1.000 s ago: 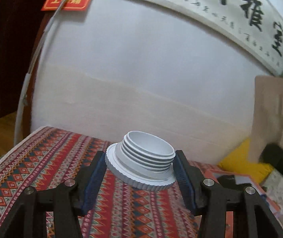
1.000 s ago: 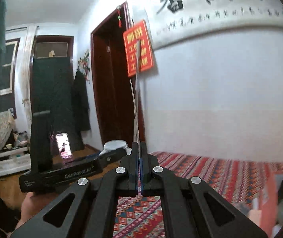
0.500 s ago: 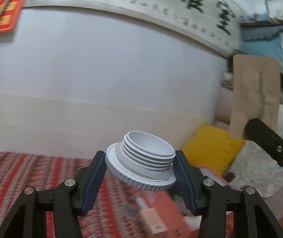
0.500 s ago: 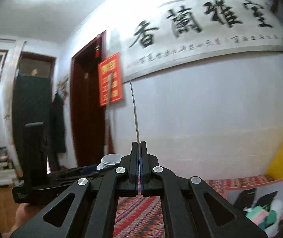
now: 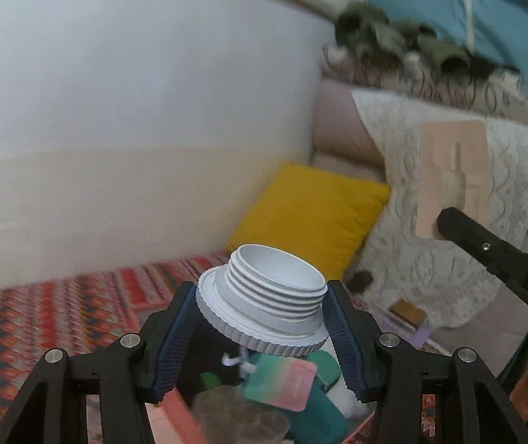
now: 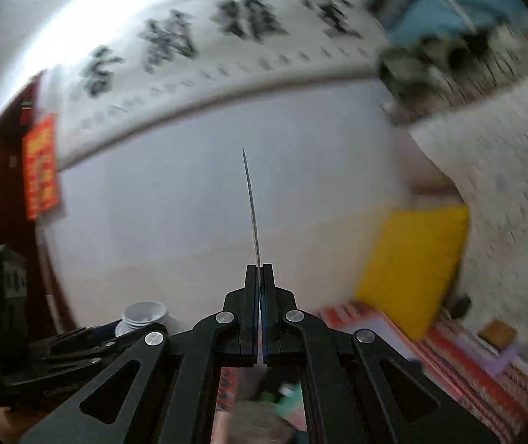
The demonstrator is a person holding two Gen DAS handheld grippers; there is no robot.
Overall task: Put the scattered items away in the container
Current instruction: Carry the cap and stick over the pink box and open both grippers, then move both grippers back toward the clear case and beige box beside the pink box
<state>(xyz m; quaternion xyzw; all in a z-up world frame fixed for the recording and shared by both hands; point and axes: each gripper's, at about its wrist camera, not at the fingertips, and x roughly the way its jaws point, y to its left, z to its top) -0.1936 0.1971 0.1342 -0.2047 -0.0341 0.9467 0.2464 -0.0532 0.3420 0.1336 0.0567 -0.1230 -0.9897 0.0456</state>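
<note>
A: Left gripper (image 5: 262,327) clamped on the white threaded cap (image 5: 264,303), blue pads (image 5: 173,344) tight on its ribbed rim, cap held up in the air.

B: Under it?

A: The container (image 5: 179,420), pink edge showing, a teal-and-pink packet (image 5: 282,379) among the things inside. Cap's right over that pile.

B: And the right gripper (image 6: 260,310)?

A: Pinched narrow on a thin card (image 6: 251,207), seen edge-on, standing straight up. From the left view, that card shows its pale pink face.

B: Backdrop?

A: Yellow cushion (image 5: 308,218) against the wall, patterned red cloth (image 5: 42,318) below.

Motion blur smears the wall calligraphy (image 6: 219,37); container items (image 5: 264,399) are indistinct.
</note>
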